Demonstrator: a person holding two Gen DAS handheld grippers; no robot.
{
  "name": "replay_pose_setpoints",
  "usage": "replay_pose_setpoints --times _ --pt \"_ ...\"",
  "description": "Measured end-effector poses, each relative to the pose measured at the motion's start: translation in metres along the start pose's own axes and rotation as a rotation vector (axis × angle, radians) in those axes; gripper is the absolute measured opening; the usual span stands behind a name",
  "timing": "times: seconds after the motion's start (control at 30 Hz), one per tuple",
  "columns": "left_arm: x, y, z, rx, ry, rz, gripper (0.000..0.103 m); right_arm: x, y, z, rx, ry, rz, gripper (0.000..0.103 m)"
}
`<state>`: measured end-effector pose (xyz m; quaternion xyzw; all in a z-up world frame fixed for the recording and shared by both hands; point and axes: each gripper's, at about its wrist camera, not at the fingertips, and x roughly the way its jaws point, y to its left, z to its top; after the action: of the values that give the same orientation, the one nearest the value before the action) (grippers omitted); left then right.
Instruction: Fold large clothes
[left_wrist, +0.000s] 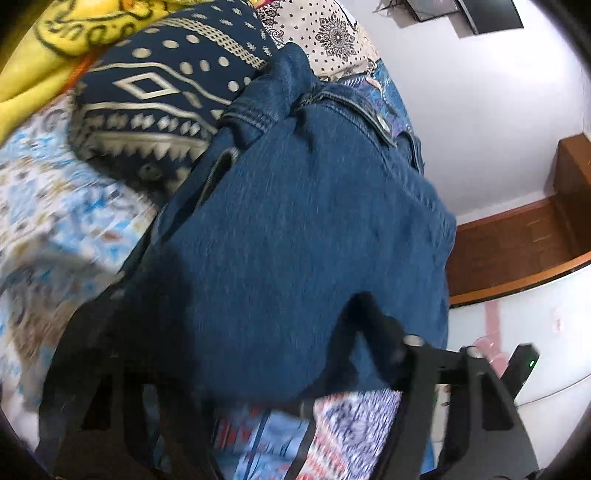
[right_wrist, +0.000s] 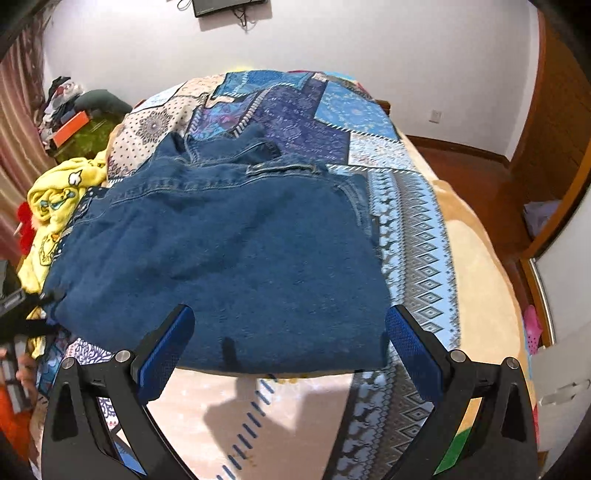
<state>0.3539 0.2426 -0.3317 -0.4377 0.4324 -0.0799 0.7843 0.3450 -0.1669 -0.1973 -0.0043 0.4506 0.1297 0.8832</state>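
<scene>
Between the wide-spread fingers of the right claw (right_wrist: 290, 349), holding nothing, the folded jeans (right_wrist: 221, 254) lie on the bed (right_wrist: 476, 266); the left claw (left_wrist: 236, 350), grip unclear, could drag layers askew

Jeans (right_wrist: 229, 251): dark blue denim, lighter contrast stitching. Bedspread (right_wrist: 410, 229): patchwork of blue, purple and cream panels with diamond and paisley prints. Pillow (left_wrist: 155, 99): navy with cream geometric bands and dots. Blanket (right_wrist: 55, 199): yellow with cartoon print. Right tongs (right_wrist: 290, 350): black frame, blue textured pads (right_wrist: 166, 354). Walls white; wood trim reddish-brown.
</scene>
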Motion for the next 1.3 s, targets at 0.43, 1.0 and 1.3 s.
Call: replay_pose_setpoints --times 0.43,1.0,1.3 --pt "-0.050 -0.068 0.002 0.215 -0.212 0.100 0.022 -0.010 0.039 0.013 -0.048 0.047 0.026 0.103" --pt "-0.127 -0.138 -0.015 0.429 -0.407 0.211 0.020 0.061 0.191 0.011 -0.315 0.177 0.186 0.103" --pt "-0.107 -0.188 -0.022 0.538 -0.401 0.268 0.020 0.046 0.144 0.028 -0.197 0.165 0.317 0.103"
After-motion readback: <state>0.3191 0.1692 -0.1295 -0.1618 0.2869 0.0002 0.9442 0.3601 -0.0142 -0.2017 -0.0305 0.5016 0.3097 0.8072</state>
